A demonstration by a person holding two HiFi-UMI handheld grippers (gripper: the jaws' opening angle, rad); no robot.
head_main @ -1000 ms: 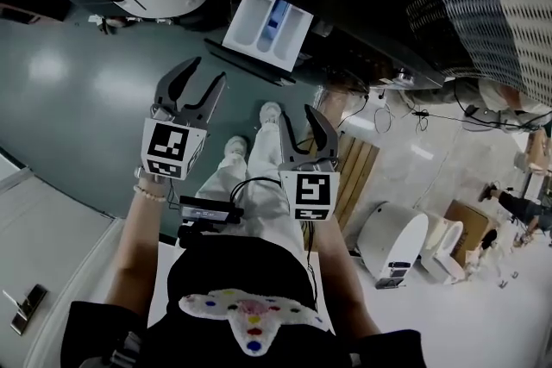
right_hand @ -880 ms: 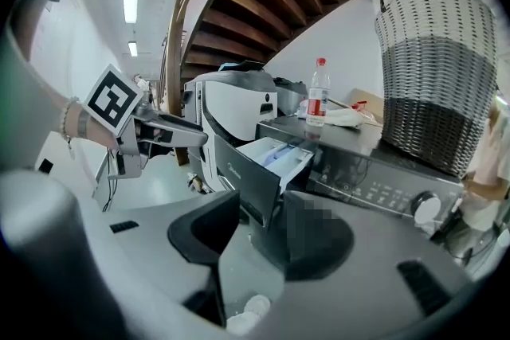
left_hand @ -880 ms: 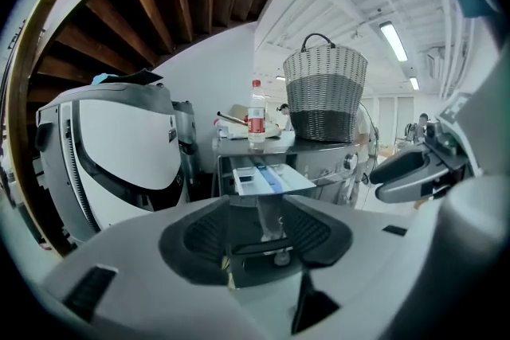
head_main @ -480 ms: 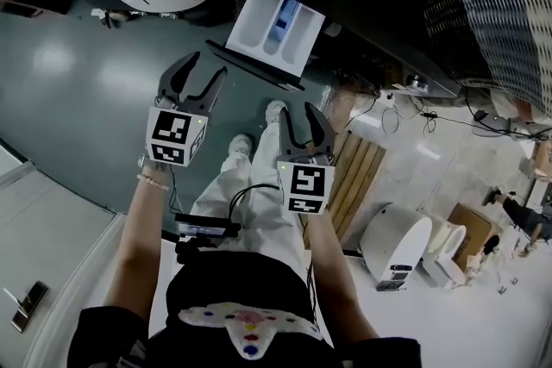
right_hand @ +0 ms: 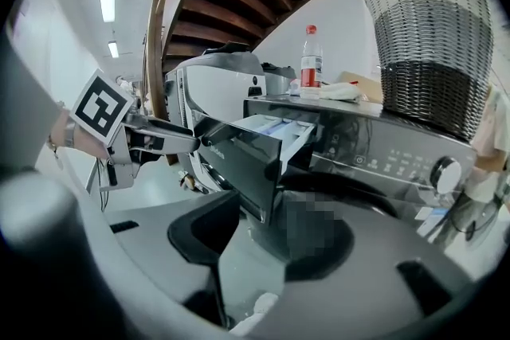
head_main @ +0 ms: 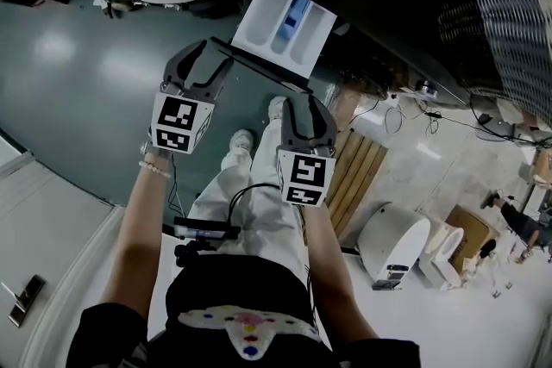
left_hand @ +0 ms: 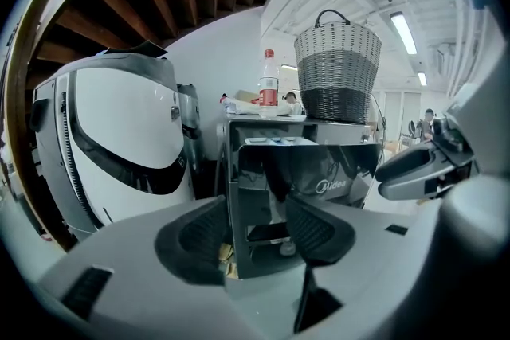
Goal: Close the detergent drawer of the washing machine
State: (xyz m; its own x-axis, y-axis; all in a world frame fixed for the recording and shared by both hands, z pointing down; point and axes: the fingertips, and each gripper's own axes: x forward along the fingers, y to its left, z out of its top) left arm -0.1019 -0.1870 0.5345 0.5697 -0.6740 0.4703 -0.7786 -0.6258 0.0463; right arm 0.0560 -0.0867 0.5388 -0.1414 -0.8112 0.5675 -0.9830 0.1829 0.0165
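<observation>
The detergent drawer [head_main: 285, 20] stands pulled out of the dark washing machine [right_hand: 382, 151]; it is white inside with a blue compartment, and its glossy dark front panel [left_hand: 295, 171] faces me. My left gripper [head_main: 207, 62] is open right in front of that panel, nothing between its pads [left_hand: 191, 239]. In the left gripper view the panel fills the gap beyond the left gripper [left_hand: 255, 223]. My right gripper [head_main: 307, 106] hangs lower and to the right, open and empty, below the drawer's corner [right_hand: 239, 163]. Whether the left fingertips touch the panel I cannot tell.
A woven basket [right_hand: 430, 36] and a red-labelled bottle [right_hand: 311, 64] stand on top of the machine. A large white rounded appliance [left_hand: 119, 147] stands to the left of it. The control knob [right_hand: 446, 171] is at the right. The person's legs and shoes [head_main: 259, 142] are below the grippers.
Both grippers have drawn closer to the drawer; the left fingertips now overlap its front panel in the head view. The left jaws stand a little wider.
</observation>
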